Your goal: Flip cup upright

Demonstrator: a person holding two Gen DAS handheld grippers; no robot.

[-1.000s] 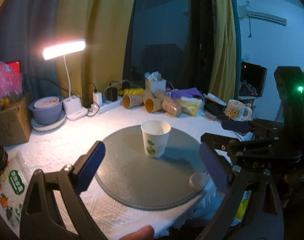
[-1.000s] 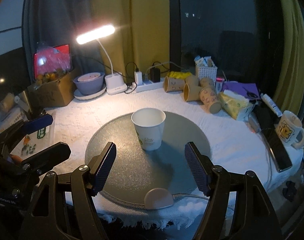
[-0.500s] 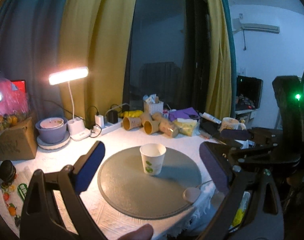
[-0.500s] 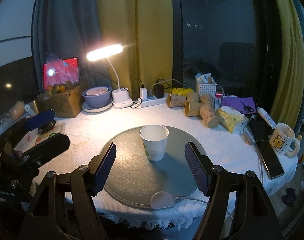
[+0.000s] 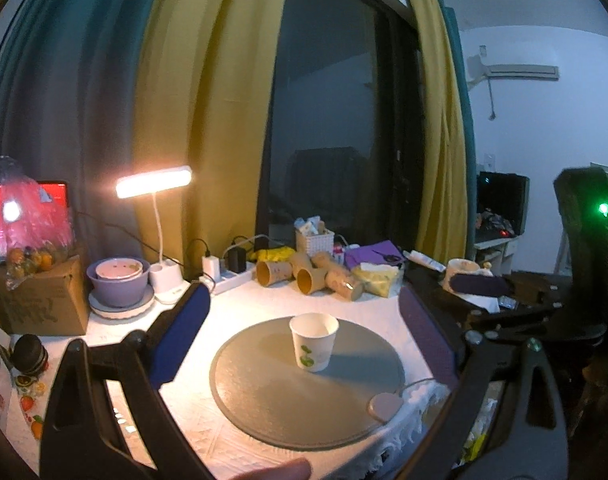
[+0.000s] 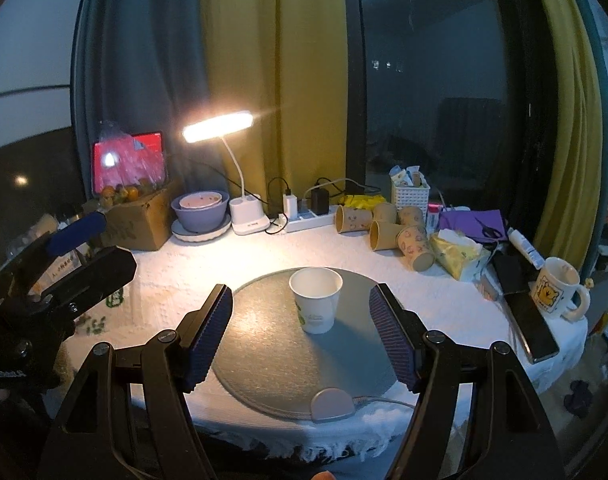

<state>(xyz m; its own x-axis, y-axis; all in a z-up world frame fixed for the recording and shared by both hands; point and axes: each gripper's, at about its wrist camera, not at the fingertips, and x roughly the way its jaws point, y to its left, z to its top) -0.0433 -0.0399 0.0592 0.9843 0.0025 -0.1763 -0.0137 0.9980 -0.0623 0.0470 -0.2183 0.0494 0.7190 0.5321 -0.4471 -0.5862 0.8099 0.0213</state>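
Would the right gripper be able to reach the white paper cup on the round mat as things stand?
Probably yes: the right gripper is open, the white paper cup stands upright straight ahead between its fingers, and nothing sits between them on the round mat.

Matt paper cup [image 6: 316, 300] on a grainy grey mat [image 6: 264, 344], textured white cloth [image 6: 176, 276].
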